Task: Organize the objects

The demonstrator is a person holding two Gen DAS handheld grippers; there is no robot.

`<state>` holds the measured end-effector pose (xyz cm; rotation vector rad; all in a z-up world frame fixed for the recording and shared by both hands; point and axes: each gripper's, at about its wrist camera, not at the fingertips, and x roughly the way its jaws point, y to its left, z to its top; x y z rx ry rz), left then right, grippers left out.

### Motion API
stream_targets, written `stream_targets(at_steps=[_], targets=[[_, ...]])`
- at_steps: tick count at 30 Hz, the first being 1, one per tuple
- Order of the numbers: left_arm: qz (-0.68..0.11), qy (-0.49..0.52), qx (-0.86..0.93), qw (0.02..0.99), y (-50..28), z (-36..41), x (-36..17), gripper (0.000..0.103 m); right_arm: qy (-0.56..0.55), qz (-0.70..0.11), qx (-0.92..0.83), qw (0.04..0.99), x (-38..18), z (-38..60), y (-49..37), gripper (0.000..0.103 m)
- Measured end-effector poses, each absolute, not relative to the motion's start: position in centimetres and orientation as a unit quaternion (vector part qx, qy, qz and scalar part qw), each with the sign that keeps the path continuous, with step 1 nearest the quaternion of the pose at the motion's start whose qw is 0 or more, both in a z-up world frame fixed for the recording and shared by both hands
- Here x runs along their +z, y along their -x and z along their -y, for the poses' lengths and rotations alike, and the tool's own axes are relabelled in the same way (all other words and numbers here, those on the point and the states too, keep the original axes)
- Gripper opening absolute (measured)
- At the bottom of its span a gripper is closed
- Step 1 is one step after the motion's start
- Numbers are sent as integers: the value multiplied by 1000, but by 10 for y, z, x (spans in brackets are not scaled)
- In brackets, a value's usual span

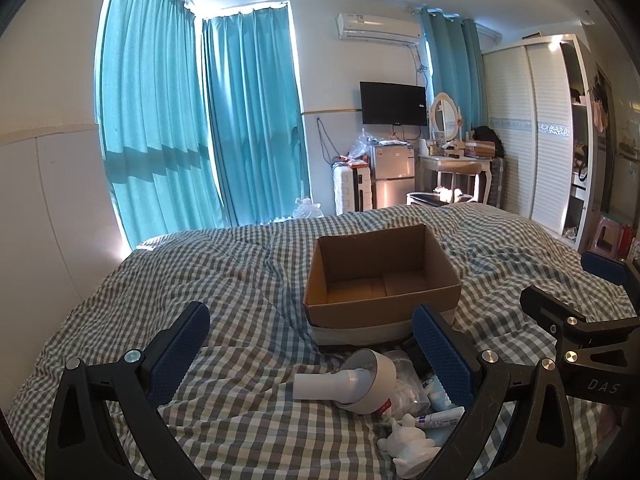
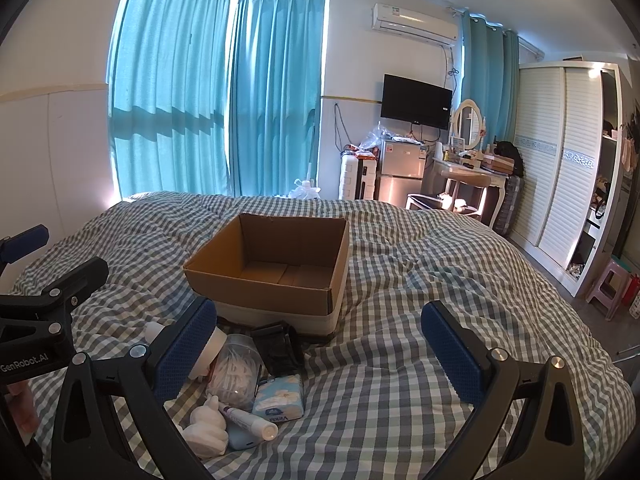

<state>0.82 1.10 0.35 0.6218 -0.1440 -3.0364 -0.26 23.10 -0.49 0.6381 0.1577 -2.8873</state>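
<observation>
An open, empty cardboard box (image 1: 380, 276) sits on the checked bed cover; it also shows in the right wrist view (image 2: 276, 264). In front of it lies a pile: a white hair-dryer-like device (image 1: 348, 380), a clear jar of cotton swabs (image 2: 236, 368), a black clip-like item (image 2: 278, 346), a blue tissue pack (image 2: 278, 398), a tube (image 2: 248, 418) and a white figurine (image 2: 206, 426). My left gripper (image 1: 312, 344) is open above the pile's left side. My right gripper (image 2: 320, 344) is open, just right of the pile. Both are empty.
The checked bed cover (image 2: 420, 360) fills the foreground. Beyond the bed are teal curtains (image 1: 200, 120), a small fridge (image 1: 392, 176), a wall TV (image 1: 394, 104), a dressing table (image 1: 456, 164) and a white wardrobe (image 1: 532, 128). A pink stool (image 2: 608, 284) stands at the right.
</observation>
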Motion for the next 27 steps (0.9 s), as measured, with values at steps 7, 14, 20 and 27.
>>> stream_targets(at_steps=[7,14,20,27], targets=[[47,-201,-978,21,-8,-12,3,103,-214,-53,-971,91,-5,-231,3,103],[48,-207,-977,19,-5,-14,0,103,-216,-56,-970,93,-5,-230,4,103],[44,-213,-976,17,-2,-13,-2,103,-217,-57,-970,95,-5,-230,5,103],[41,-215,-976,19,-2,-13,-1,103,-217,-59,-970,98,-5,-229,6,103]])
